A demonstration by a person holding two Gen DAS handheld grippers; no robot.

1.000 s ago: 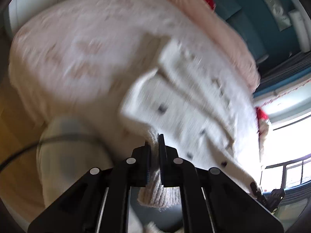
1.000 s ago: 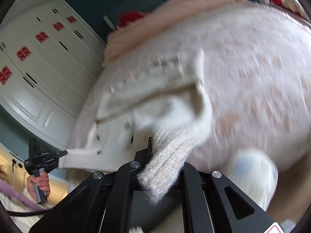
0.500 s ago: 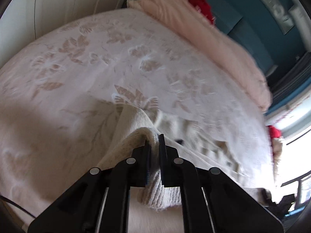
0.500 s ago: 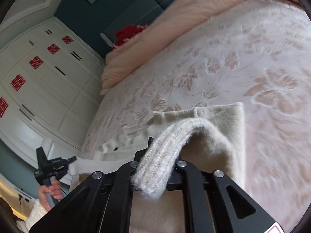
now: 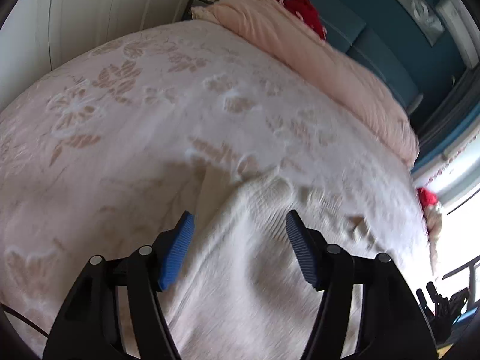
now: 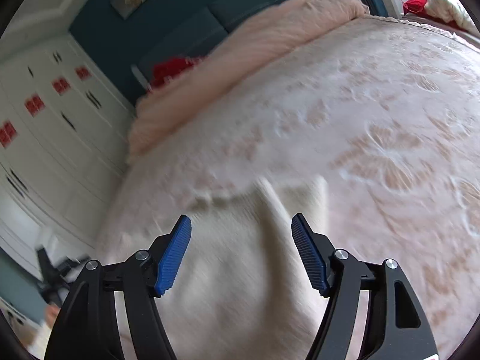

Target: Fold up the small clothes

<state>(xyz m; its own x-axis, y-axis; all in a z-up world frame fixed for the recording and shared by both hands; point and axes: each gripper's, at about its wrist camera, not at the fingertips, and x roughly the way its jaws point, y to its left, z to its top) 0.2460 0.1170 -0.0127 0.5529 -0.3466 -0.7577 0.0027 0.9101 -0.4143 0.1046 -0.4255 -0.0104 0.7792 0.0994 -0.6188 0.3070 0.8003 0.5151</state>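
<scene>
A small cream knitted garment [image 5: 255, 240] lies folded on the floral pink bedspread [image 5: 135, 114]. My left gripper [image 5: 238, 231] is open and empty, just above the garment, its blue pads [image 5: 177, 249] spread wide. The garment also shows in the right wrist view [image 6: 240, 255], below my right gripper [image 6: 241, 234], which is open and empty too, with blue pads [image 6: 309, 252] apart. Both views are motion-blurred.
A peach duvet [image 5: 315, 63] is bunched at the head of the bed with something red [image 5: 303, 12] behind it. White wardrobes [image 6: 45, 114] stand beside the bed. The bedspread [image 6: 390, 120] stretches far to the right.
Both grippers were shut on the garment's knitted edge and carried it over onto itself. Now both have opened and let go, and the garment rests on the bed.
</scene>
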